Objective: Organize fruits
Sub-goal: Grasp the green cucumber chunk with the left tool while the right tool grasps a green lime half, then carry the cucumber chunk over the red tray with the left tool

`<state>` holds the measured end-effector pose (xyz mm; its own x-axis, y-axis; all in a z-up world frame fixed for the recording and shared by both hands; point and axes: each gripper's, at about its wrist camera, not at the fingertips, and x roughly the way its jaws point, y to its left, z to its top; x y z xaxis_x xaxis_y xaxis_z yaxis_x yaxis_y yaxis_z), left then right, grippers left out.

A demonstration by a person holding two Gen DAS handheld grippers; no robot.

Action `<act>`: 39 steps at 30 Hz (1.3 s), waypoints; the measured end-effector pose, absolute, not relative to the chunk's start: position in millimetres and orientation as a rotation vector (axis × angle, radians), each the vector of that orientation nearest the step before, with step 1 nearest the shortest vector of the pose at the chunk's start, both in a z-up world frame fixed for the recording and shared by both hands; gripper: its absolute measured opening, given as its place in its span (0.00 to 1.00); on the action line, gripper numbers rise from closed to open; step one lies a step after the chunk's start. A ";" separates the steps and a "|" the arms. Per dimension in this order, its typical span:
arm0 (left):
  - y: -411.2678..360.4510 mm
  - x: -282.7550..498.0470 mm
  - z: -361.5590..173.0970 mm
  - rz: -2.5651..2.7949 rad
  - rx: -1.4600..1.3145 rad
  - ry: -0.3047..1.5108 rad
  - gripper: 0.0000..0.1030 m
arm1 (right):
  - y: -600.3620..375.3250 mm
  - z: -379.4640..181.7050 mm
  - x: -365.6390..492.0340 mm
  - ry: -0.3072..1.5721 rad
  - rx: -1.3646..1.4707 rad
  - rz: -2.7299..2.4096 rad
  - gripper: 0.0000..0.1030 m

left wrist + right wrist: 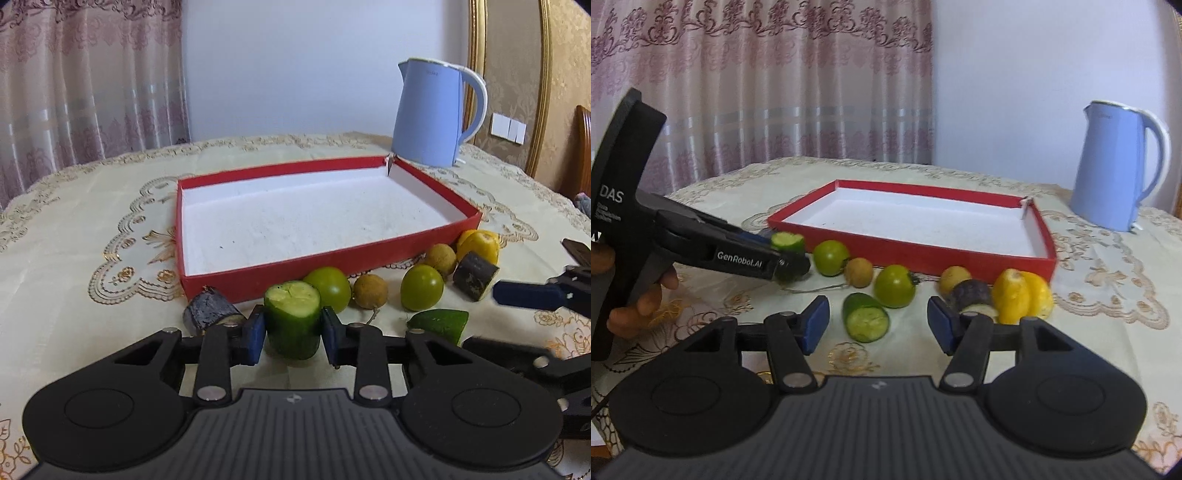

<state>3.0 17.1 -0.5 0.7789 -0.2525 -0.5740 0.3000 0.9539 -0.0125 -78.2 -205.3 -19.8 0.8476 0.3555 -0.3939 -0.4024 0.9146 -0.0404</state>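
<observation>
My left gripper (293, 334) is shut on an upright cucumber piece (293, 317), both blue pads against its sides, just in front of the red box (321, 275). The right wrist view shows that same grip (783, 249) at the left. My right gripper (878, 326) is open, and a second cucumber piece (866, 317) lies between its pads, untouched. Along the box's (923, 258) front wall lie two green round fruits (831, 257) (895, 286), two brown longans (859, 282) (955, 277), a dark purple chunk (971, 295) and a yellow fruit (1021, 301).
A blue kettle (432, 114) stands behind the box's far right corner. Another dark purple chunk (212, 312) lies left of my left gripper. A hand (639, 306) holds the left gripper's handle. An embroidered cloth (92, 221) covers the table, with a curtain behind it.
</observation>
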 end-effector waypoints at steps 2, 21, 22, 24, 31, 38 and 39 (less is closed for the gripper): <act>17.5 -1.2 2.1 -0.295 0.086 0.595 0.30 | -202.1 -20.3 -74.0 0.403 -0.133 0.407 0.54; 22.1 -8.6 5.4 -0.273 0.087 0.573 0.30 | -190.8 -23.5 -58.4 0.463 -0.183 0.428 0.30; 22.7 -8.4 5.7 -0.272 0.085 0.571 0.30 | -191.5 -23.1 -59.7 0.458 -0.181 0.427 0.30; 24.5 -8.0 6.6 -0.270 0.077 0.571 0.30 | -194.2 -21.3 -62.0 0.448 -0.170 0.423 0.30; 24.3 -7.2 10.4 -0.270 0.071 0.560 0.30 | -205.0 -14.3 -68.3 0.411 -0.129 0.418 0.30; 18.6 -3.2 21.5 -0.273 0.080 0.534 0.30 | -213.1 -8.6 -75.8 0.374 -0.095 0.417 0.30; 17.4 -1.6 23.1 -0.271 0.081 0.531 0.30 | -214.7 -7.4 -77.0 0.370 -0.092 0.418 0.30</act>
